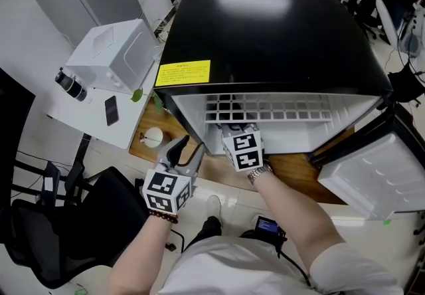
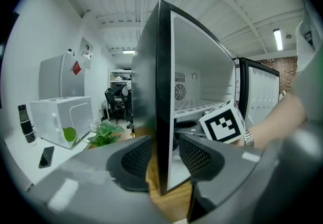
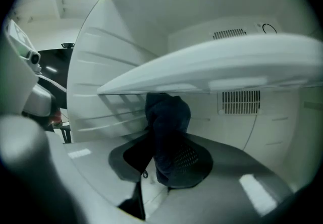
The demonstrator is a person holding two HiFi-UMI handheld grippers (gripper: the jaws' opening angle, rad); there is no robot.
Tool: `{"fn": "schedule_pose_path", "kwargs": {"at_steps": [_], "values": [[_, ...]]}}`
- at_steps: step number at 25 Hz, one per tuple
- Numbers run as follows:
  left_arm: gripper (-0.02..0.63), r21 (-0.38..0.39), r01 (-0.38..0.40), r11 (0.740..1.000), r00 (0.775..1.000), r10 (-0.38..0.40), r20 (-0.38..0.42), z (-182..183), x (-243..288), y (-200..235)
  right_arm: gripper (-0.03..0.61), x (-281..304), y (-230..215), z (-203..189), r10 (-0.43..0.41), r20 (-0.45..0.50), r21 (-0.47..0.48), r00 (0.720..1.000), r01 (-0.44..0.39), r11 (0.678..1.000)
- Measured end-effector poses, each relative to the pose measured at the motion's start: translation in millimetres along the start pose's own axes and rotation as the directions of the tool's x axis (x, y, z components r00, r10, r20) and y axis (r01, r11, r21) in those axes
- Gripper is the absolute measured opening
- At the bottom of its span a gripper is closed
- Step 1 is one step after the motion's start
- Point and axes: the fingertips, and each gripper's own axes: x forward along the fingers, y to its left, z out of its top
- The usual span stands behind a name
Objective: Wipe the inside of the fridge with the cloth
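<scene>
White box [image 1: 113, 54], phone [image 1: 111, 110], black chair [image 1: 80, 227]

— We see the fridge [image 1: 265, 28] glossy black outside, smooth white plastic inside
— We agree; the cloth [image 3: 169, 117], at twelve o'clock from the right gripper's [image 3: 160, 160] matt dimpled pads [image 3: 187, 157], looks soft dark fabric

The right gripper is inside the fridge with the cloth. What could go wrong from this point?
1. The right gripper holds the cloth just under the shelf; a lift could knock the shelf or snag the cloth.
2. The left gripper, open and empty, sits close to the front edge of the fridge; a careless move might bump it.
</scene>
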Motion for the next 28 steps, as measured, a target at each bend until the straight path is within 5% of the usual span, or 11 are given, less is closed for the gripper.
{"fn": "schedule_pose_path", "kwargs": {"at_steps": [28], "values": [[0.179,0.012,0.020,1.000,1.000,-0.021,0.020,9.8,3.7,-3.3,0.080,-6.5,1.7,31.7,-0.089,0.096,-0.041,0.991,0.093,0.995]]}}
